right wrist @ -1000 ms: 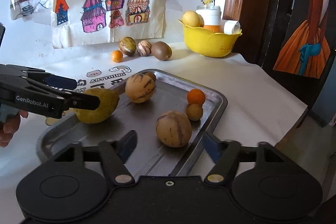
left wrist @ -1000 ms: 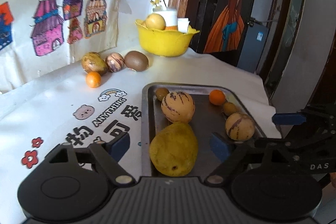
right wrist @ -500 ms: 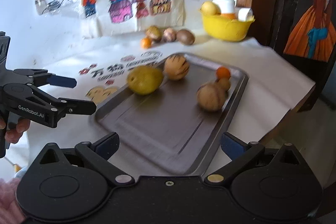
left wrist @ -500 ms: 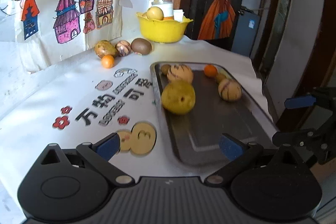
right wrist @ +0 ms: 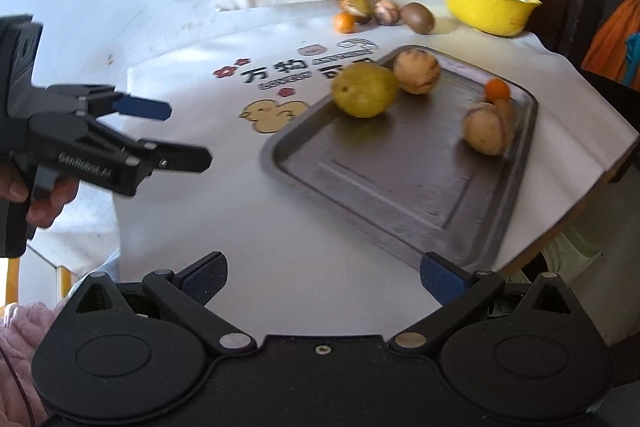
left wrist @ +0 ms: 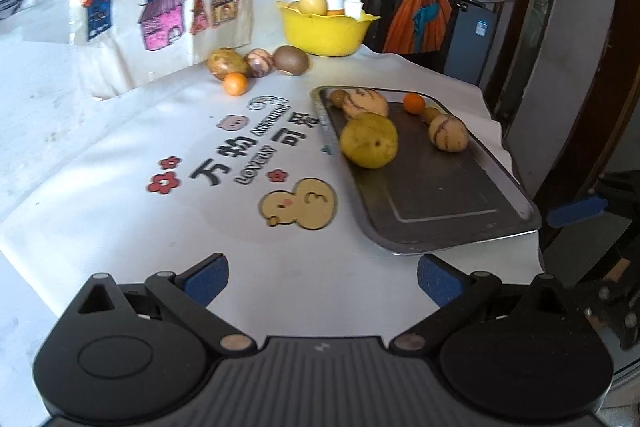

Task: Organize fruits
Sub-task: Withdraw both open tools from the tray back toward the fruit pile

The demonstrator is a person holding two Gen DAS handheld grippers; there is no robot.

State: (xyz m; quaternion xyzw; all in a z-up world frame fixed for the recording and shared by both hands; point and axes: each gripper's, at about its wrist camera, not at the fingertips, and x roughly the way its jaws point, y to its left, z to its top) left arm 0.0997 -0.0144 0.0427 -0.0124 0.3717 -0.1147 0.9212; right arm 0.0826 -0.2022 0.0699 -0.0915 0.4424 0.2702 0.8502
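Observation:
A metal tray (left wrist: 440, 195) (right wrist: 400, 187) lies on the right of the table. It holds a big yellow fruit (left wrist: 369, 145) (right wrist: 364, 89), two striped melons (left wrist: 366, 101) (left wrist: 448, 132), a small orange (left wrist: 413, 103) and small brown fruits. My left gripper (left wrist: 322, 281) (right wrist: 180, 135) hovers open over the printed cloth, near the tray's front left, with nothing between its fingers. My right gripper (right wrist: 324, 281) is open and empty in front of the tray's near corner. One of its blue pads (left wrist: 578, 209) shows at the right edge of the left wrist view.
A yellow bowl (left wrist: 324, 27) (right wrist: 484, 7) with fruit and cups stands at the back. Three brownish fruits (left wrist: 260, 62) and a loose orange (left wrist: 235, 83) lie on the cloth by the wall of house drawings. The table edge drops off right of the tray.
Both grippers have drawn back from the tray toward the table's near edge, and their jaws stand wider. The yellow fruit and the striped melon that lay between the fingers stay on the tray.

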